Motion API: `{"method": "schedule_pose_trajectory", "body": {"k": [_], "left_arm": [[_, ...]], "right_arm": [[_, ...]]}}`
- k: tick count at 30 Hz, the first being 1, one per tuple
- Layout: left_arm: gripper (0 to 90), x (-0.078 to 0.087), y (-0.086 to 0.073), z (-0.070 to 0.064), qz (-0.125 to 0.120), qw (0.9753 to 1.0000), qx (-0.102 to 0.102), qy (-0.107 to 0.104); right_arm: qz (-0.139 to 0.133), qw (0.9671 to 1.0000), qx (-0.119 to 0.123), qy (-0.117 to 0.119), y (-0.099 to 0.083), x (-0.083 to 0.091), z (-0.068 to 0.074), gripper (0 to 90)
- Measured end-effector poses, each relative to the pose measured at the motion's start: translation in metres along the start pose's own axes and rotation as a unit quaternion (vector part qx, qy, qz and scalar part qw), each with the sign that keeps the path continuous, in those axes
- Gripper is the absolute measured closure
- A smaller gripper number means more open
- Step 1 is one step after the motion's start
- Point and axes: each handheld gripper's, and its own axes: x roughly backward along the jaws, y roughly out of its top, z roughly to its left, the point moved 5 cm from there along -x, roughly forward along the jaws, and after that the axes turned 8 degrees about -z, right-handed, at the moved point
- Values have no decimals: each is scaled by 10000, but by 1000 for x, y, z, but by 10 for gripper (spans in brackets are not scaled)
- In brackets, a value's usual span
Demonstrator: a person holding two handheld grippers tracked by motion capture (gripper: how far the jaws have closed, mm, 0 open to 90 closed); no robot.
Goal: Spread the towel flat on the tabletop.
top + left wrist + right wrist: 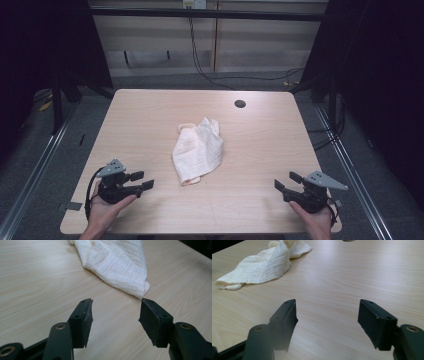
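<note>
Crumpled cloth (pixel 198 150) mid-table (pixel 260 150), apparently between two empty, spread tools.

Hand-held gripper (pixel 327 315) agape — cloth (pixel 259 267) beyond.

High view looks down; both gripper views, low, share the cloth (pixel 117 267).

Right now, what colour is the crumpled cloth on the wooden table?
Cream-white crinkled cloth, with a faint ribbed weave; the left gripper view shows it best.
</note>
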Motion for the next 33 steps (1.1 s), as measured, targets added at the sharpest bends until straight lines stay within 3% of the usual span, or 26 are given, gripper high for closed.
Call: {"method": "schedule_pose_trajectory", "body": {"k": [5, 6, 9, 12, 13, 16, 18, 22, 26, 27, 31, 33], "left_arm": [[461, -7, 4, -6, 100, 9998, -70, -136], [465, -15, 9, -3, 146, 9998, -17, -150], [504, -24, 16, 0, 228, 9996, -86, -125], [542, -37, 33, -4, 142, 9993, -233, -269], [581, -47, 44, -10, 113, 9986, -380, -336], [595, -60, 52, -15, 146, 9978, -384, -511], [624, -75, 57, -18, 184, 9968, -556, -549], [679, -101, 52, -17, 326, 9959, -499, -686], [704, -111, 41, -23, 635, 9925, -632, -827], [704, -113, 39, -22, 674, 9923, -688, -774], [634, -117, 39, -17, 573, 9953, -486, -614], [601, -119, 38, -18, 593, 9950, -583, -544]], "right_arm": [[160, 9994, -297, 35, -2, 3, -5, 296], [150, 9993, -351, 64, -2, 3, -5, 306], [56, 9992, -334, 226, 1, 5, -3, 340], [-39, 9991, -259, 337, 4, 6, 1, 339], [32, 9988, -211, 438, 3, 5, 4, 339], [157, 9984, -171, 511, 0, 2, 6, 335], [245, 9977, -144, 615, 0, 1, 10, 362], [325, 9967, -76, 735, 0, 0, 15, 365], [332, 9962, -76, 804, 0, 2, 16, 364], [336, 9961, -86, 813, 0, 3, 15, 364], [415, 9949, 26, 923, -1, 4, 14, 355], [380, 9946, -15, 966, 0, 5, 13, 350]]}}
